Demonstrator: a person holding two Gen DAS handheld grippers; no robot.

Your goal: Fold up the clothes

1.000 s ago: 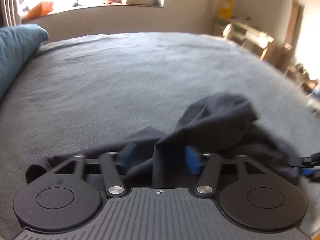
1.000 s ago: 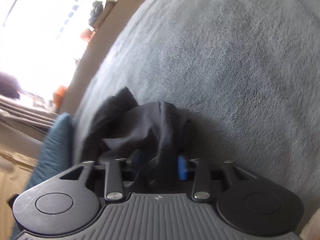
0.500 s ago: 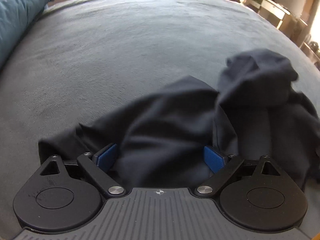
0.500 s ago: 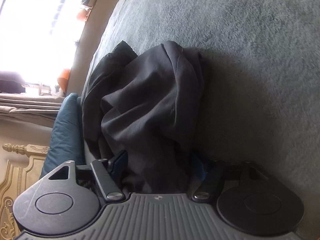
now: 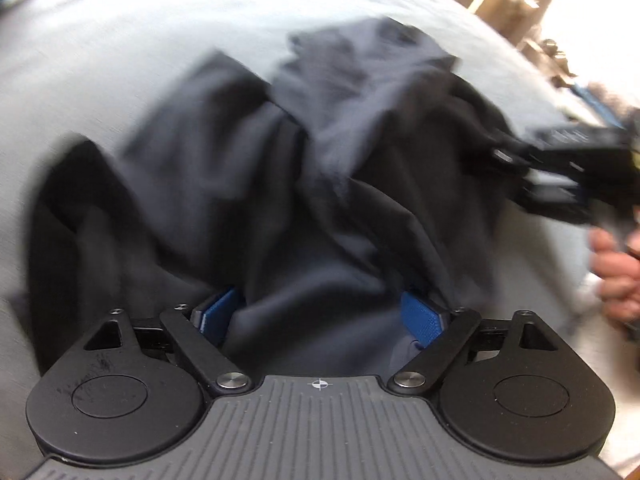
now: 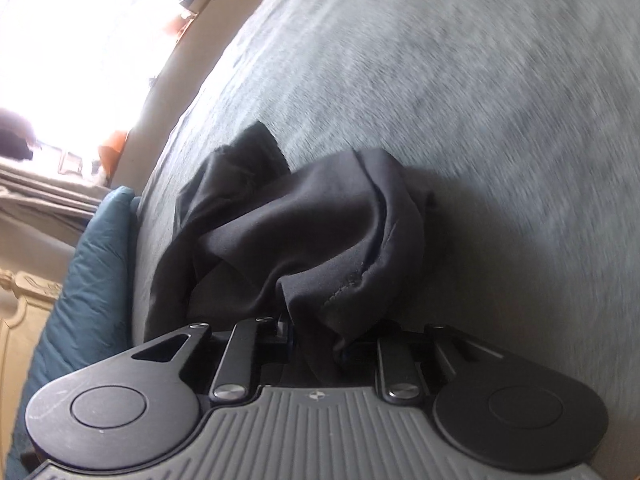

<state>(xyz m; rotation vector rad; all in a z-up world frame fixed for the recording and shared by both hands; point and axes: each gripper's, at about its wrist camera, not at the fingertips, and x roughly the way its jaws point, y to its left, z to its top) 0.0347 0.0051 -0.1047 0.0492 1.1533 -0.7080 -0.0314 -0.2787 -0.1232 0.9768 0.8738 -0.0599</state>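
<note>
Right wrist view: right gripper (image 6: 316, 340) has just clamped the dark garment (image 6: 320, 240); left gripper (image 5: 320, 316) stays spread

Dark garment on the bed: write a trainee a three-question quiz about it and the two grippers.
1. True or false: the left gripper has its fingers spread wide.
2. What has the right gripper pinched?
3. The dark garment is: A flat, B crumpled, C neatly folded.

Key: 1 true, fabric lies between them, unpinched. 2 a fold of the dark garment; its fingers have just been closing on it. 3 B, bunched on the grey bedspread.
</note>
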